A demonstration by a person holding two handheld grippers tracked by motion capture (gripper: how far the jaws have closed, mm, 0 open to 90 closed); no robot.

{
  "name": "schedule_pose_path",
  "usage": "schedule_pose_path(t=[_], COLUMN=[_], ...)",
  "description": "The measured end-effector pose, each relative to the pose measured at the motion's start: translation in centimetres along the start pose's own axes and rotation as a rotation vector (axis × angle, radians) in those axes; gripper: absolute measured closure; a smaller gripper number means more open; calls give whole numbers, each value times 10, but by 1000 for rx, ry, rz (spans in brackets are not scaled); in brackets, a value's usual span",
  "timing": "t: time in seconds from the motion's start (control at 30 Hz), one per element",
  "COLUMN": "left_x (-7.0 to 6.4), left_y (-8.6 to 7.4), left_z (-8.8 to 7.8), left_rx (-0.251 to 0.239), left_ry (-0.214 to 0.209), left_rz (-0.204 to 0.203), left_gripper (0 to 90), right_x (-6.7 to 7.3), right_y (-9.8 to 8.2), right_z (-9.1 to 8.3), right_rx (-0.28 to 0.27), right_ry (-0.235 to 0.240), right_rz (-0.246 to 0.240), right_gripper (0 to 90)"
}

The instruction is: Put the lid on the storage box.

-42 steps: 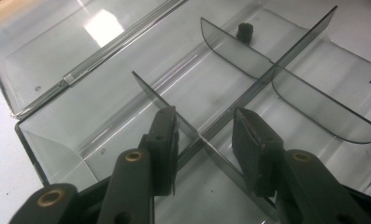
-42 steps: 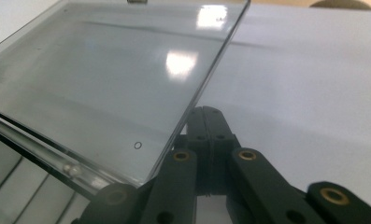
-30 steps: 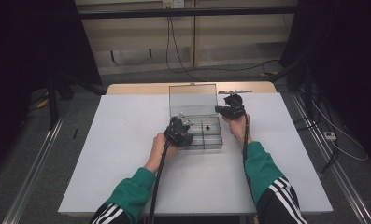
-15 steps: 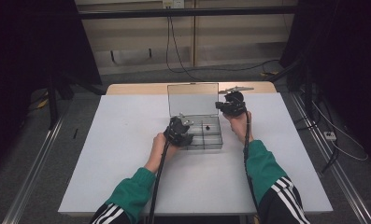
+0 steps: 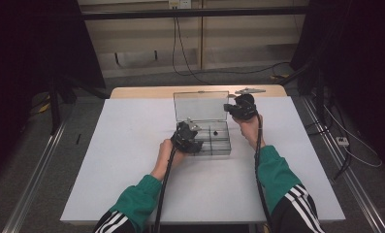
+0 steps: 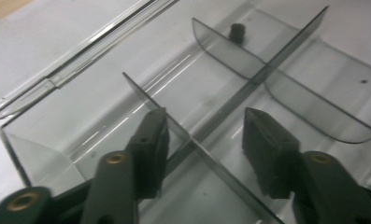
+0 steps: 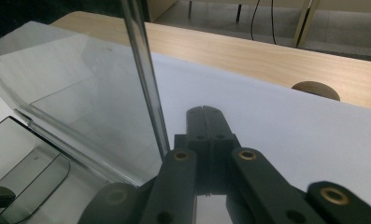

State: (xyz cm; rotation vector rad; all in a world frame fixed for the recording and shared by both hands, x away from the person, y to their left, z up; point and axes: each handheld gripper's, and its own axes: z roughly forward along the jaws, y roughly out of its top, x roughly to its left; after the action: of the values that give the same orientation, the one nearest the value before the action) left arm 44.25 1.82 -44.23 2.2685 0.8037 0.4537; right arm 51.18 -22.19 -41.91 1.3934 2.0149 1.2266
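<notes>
clear plastic compartment box (image 5: 209, 140) sits mid-counter, lid (image 5: 201, 105) standing up at its far edge. thin dividers (image 6: 230, 100) split the box into cells; a small black part (image 6: 237, 31) lies in a far cell. left hand-held gripper (image 6: 202, 140) dips into the near left part of the box, jaws apart and just been opening, straddling a divider without pressing it. right hand-held gripper (image 7: 205, 122) at the lid's right edge, jaws closed together beside that edge, nothing between them. white counter (image 5: 132, 145) under all; green sleeves (image 5: 136, 196) come in from the near side.
</notes>
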Motion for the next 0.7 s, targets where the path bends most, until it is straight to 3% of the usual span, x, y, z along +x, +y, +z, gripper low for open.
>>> schedule_pose_path(t=[0.2,0.33,0.4,0.53,0.7], left_x=[4,6,7,12,17], left_y=[1,-8,-16,-40,-75], left_z=[-29,-52,-65,-89,-113], left_rx=[-60,-85,-105,-86,-74], left_ry=[24,60,83,120,149], left_rz=[6,7,2,-15,-37], left_gripper=[295,168,125,43,0], right_x=[1,3,5,9,11], right_y=[1,1,0,-5,-16], right_z=[-3,-5,-8,-19,-43], right_rx=[-4,-7,-6,9,6], right_ry=[10,16,23,15,8], right_rz=[-10,-22,-35,-86,-85], right_gripper=[900,900,900,900,893])
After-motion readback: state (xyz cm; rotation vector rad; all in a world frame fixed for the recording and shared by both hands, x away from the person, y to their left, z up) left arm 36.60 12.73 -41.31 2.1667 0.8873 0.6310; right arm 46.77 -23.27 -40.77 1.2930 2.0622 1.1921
